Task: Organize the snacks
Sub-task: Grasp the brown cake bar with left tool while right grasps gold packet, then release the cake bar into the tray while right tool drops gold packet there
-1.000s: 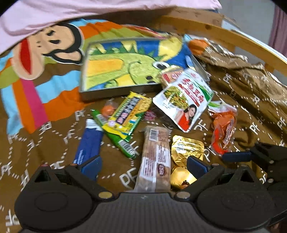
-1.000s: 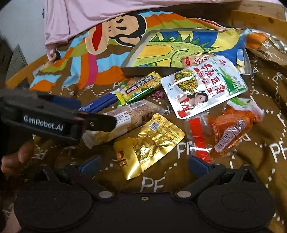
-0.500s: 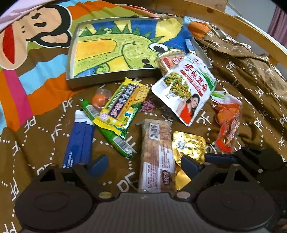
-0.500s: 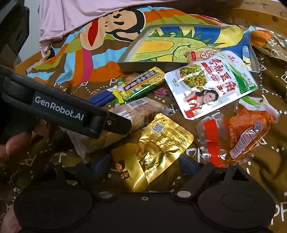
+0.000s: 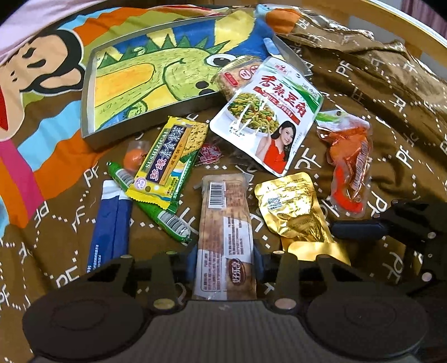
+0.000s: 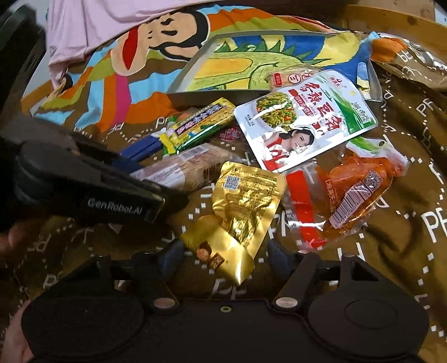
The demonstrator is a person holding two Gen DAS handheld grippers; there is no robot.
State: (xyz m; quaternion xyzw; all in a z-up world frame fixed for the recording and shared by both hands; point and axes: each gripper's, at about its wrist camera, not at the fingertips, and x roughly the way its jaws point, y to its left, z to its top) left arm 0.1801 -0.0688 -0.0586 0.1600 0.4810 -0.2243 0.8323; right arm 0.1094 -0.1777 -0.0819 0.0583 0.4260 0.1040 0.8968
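Note:
Several snacks lie on a brown cloth before a metal tray (image 5: 87, 92) with a dinosaur picture. My left gripper (image 5: 225, 261) has closed its blue pads on the near end of a long brown biscuit pack (image 5: 225, 229). My right gripper (image 6: 225, 255) straddles the near end of a gold foil pouch (image 6: 245, 206), jaws partly closed, pads beside it. The pouch also shows in the left wrist view (image 5: 296, 212). A white bean pouch (image 5: 265, 117), an orange pack (image 5: 349, 164), a yellow-green pack (image 5: 167, 162), a green stick (image 5: 151, 203) and a blue stick (image 5: 111, 223) lie around.
A small snack pack (image 5: 237, 81) leans on the tray's right front corner. A small orange candy (image 5: 133, 159) and a red candy (image 5: 209, 152) lie among the packs. A pink cloth (image 6: 97, 25) and a wooden rim (image 5: 391, 25) bound the far side.
Both grippers moved forward and down. My left jaws closed from wide open onto the biscuit pack. My right jaws narrowed around the gold pouch.

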